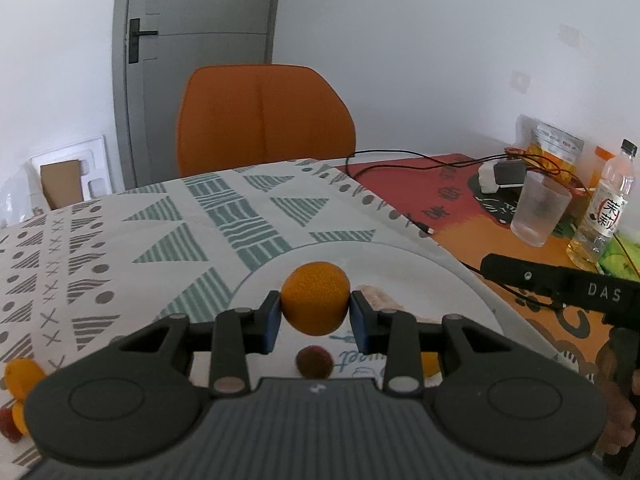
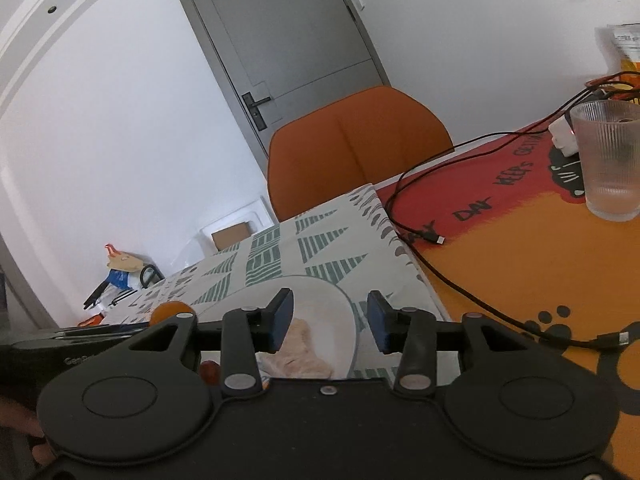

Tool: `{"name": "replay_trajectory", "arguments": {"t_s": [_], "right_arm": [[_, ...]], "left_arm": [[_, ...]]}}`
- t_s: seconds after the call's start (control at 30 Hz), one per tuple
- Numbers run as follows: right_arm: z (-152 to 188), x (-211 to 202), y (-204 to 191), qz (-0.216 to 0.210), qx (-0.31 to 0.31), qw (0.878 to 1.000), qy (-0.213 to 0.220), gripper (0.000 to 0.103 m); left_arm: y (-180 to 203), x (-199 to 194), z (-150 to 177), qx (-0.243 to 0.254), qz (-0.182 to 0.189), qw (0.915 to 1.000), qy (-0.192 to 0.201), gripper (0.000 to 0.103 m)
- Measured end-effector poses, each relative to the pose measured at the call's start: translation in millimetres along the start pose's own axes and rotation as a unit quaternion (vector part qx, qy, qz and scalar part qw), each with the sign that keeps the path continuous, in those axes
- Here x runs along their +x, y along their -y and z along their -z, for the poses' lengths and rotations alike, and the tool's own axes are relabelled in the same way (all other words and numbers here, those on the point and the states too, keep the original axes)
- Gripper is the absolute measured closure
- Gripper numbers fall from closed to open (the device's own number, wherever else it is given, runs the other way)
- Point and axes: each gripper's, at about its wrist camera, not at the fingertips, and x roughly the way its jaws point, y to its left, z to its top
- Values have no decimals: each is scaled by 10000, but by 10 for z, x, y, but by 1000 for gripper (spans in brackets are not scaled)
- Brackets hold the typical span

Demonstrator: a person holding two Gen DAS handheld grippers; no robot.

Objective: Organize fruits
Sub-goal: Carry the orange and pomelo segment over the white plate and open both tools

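my left claw point(image 1: 315, 318) pinches an orange point(image 1: 314, 298), held over the white plate point(image 1: 420, 264). right claw point(image 2: 331, 322) is spread, nothing between the pads, above the same plate's rim. plate already has a red fruit point(image 1: 314, 361) and a pale piece point(image 1: 374, 295). left to do: more oranges and reds point(image 1: 16, 396) on the cloth point(image 1: 120, 240).
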Motion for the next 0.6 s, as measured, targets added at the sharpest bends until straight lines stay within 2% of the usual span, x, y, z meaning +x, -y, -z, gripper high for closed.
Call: {"name": "replay_trajectory", "arguments": {"t_s": [0.17, 0.23, 0.3, 0.6], "right_arm": [[31, 33, -34, -64, -36, 9999, -80, 61], [48, 68, -52, -65, -41, 9999, -126, 61], [76, 92, -78, -42, -35, 9998, -188, 61], [155, 149, -292, -184, -175, 9991, -349, 61]], "left_arm": [[38, -3, -55, 26, -124, 9999, 66, 64], [-1, -9, -70, -10, -252, 9997, -9, 60], [-66, -50, -60, -106, -374, 9992, -2, 52], [-386, -344, 38, -345, -839, 9959, 24, 40]]}}
